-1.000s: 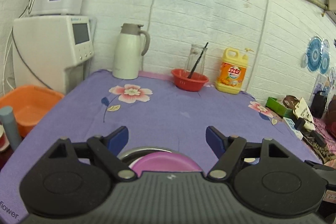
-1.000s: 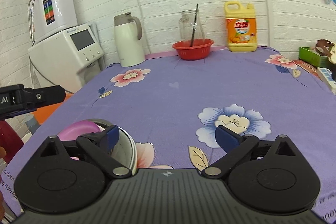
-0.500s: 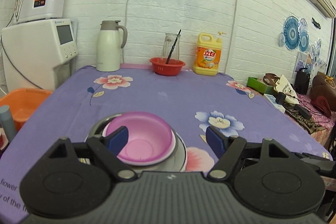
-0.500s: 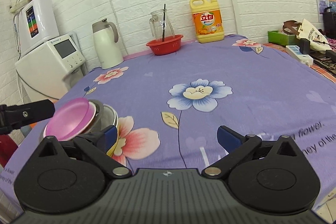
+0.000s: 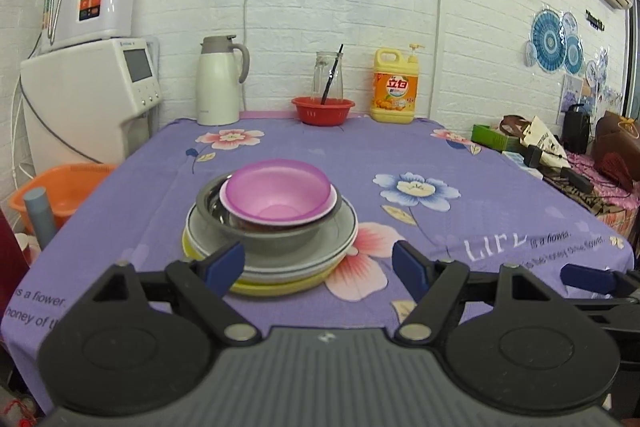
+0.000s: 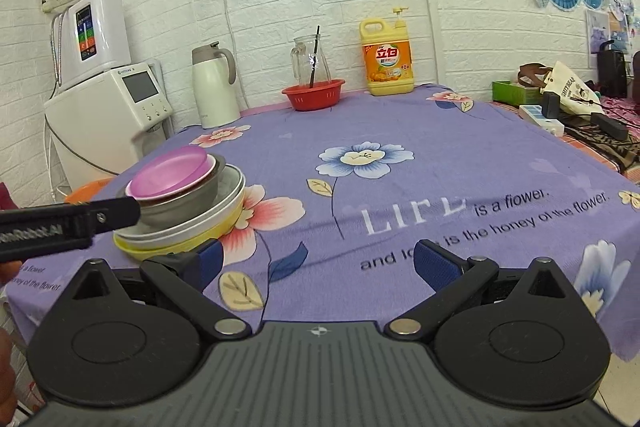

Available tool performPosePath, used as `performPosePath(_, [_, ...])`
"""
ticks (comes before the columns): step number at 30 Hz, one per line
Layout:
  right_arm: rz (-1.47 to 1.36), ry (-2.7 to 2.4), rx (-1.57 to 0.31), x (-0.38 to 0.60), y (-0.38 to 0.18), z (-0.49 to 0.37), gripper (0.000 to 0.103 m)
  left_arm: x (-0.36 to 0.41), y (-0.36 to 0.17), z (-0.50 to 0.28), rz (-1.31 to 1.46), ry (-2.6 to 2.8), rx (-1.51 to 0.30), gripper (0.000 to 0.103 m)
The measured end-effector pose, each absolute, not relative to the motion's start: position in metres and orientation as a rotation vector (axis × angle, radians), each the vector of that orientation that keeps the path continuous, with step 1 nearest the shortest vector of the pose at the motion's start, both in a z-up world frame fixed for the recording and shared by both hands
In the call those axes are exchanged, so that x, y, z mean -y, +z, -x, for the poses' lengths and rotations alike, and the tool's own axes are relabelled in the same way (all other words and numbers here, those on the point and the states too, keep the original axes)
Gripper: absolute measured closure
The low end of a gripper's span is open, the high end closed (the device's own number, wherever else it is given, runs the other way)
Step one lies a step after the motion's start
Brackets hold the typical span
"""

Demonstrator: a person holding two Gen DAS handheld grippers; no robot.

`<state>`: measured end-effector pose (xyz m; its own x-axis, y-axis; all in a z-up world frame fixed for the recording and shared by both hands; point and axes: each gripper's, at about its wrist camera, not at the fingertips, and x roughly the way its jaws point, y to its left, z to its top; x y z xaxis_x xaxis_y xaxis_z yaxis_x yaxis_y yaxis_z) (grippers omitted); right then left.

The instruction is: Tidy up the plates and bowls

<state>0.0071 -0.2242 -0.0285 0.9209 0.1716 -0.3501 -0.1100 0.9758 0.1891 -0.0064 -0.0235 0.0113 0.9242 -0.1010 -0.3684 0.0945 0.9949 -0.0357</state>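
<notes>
Both hand-held grippers, left (image 5: 318, 265) and right (image 6: 316, 261), hang released before the nested pink plastic bowl (image 5: 278, 193), near the purple floral tablecloth's (image 5: 400, 155) front edge.

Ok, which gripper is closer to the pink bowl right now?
Left. The left gripper sits open directly in front of the pink bowl; the right gripper, also open, is off to the bowl's right, farther away.
</notes>
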Motion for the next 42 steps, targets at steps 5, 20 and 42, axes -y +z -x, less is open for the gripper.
performPosePath(5, [-0.127,0.181,-0.382,0.214,-0.034,0.001,0.0,0.021,0.005,0.013,0.013,-0.068,-0.368,0.028])
performPosePath(20, [-0.123,0.202,-0.383,0.215,-0.039,0.009,0.0,0.022,0.003,0.013,0.008,-0.052,-0.375,0.028])
performPosePath(42, [-0.038,0.102,-0.438,0.2,-0.036,0.011,0.0,0.028,-0.009,0.01,0.001,-0.072,-0.409,0.028])
